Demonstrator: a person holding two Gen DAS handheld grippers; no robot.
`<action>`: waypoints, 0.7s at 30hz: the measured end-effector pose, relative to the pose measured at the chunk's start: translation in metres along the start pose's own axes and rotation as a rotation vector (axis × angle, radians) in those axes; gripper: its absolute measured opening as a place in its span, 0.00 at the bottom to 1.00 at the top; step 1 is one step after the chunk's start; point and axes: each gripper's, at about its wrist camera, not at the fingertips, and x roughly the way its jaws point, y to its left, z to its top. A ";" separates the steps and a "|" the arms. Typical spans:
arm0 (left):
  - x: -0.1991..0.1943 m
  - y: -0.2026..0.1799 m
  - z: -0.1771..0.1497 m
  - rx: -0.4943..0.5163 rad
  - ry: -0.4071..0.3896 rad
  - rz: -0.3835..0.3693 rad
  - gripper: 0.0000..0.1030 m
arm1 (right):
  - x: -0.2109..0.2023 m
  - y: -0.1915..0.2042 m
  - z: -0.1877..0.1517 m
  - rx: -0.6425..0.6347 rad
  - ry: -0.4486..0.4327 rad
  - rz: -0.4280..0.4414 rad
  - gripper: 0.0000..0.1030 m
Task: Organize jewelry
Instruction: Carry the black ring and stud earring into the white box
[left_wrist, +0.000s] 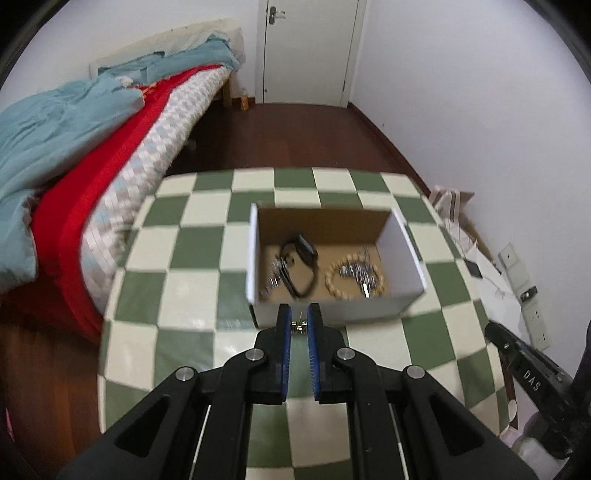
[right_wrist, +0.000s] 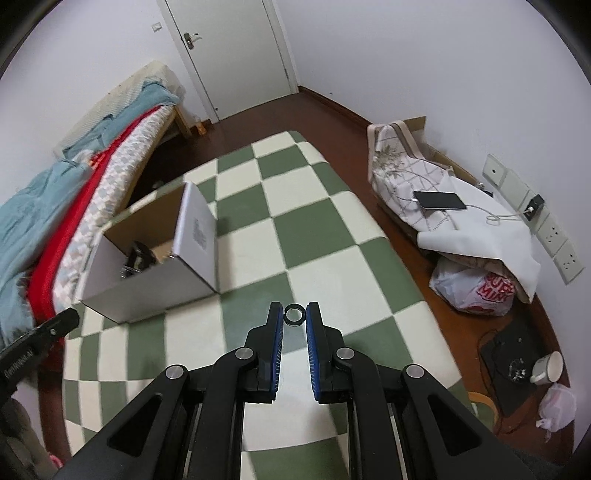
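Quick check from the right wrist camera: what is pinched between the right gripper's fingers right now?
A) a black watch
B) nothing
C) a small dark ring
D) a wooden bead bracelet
C: in the right wrist view the right gripper is shut on a small dark ring at its tips; the bead bracelet and black watch lie in the cardboard box.
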 end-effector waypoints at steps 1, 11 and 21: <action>-0.001 0.001 0.009 0.006 -0.006 -0.003 0.06 | -0.001 0.006 0.004 -0.006 -0.002 0.014 0.13; 0.053 0.019 0.085 0.007 0.087 -0.043 0.06 | 0.026 0.086 0.076 -0.101 0.058 0.195 0.13; 0.106 0.036 0.104 -0.029 0.210 0.019 0.10 | 0.115 0.144 0.122 -0.177 0.282 0.205 0.13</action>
